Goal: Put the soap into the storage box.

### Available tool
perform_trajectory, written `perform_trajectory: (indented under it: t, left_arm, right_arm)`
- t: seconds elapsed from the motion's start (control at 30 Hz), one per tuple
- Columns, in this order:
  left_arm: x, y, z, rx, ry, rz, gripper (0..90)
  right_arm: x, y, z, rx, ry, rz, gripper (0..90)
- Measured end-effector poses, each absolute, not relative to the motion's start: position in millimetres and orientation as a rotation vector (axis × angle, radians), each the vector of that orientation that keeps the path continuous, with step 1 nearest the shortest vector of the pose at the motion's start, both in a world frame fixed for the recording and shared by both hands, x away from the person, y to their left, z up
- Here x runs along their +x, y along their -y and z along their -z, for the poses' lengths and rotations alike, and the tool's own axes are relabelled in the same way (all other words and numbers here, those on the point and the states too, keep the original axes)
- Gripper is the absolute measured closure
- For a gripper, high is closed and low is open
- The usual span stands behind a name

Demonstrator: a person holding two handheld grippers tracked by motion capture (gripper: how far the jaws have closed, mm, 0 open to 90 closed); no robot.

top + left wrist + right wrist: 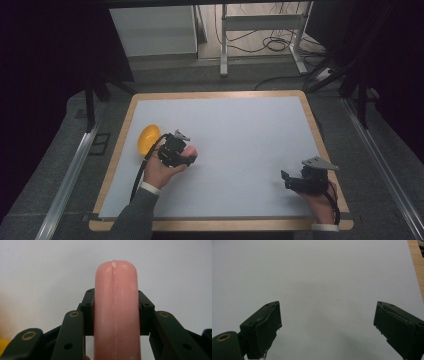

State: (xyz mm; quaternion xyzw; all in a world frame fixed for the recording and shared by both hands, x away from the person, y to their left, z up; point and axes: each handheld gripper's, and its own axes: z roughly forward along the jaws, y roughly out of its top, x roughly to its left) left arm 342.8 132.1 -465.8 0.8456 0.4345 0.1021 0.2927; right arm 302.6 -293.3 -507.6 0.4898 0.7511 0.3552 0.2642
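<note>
The left claw (186, 156) pinches a pink sausage (115, 312) across its middle, both pads pressed against its sides, the rounded tip sticking out past the jaws. In the high view the sausage (191, 153) sits just ahead of that claw, above the white tabletop (240, 150), with a yellow bowl (148, 138) close behind it on the left. The right claw (327, 322) is spread wide with nothing between its jaws, well apart from the left one, resting near the tabletop's right edge.

The risk, as I judge it: the sausage looks smooth and round, so a tilt or quick swing could let it slide lengthwise out of the pads. Squeezing harder may dent or split it. Swinging back toward the bowl blind could knock the bowl off the nearby edge.
</note>
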Motion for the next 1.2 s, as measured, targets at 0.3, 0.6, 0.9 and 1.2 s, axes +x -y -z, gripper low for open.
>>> perform_trajectory:
  t: [0.3,0.6,0.9,1.2]
  left_arm:
    - [343.6,-137.6,457.4,2.248,-1.162,-0.289,60.0]
    - [345.3,-142.3,453.1,2.229,-1.170,-0.299,60.0]
    - [347.5,-147.7,447.9,2.222,-1.174,-0.317,60.0]
    - [350.4,-152.2,443.0,2.222,-1.182,-0.322,60.0]
  right_arm:
    - [302.7,293.5,507.8,1.326,-2.031,-0.959,7.3]
    - [302.8,294.4,507.6,1.329,-2.025,-0.957,7.3]
    - [302.9,294.2,507.8,1.330,-2.027,-0.956,7.3]
    - [303.0,294.3,507.7,1.334,-2.025,-0.952,7.3]
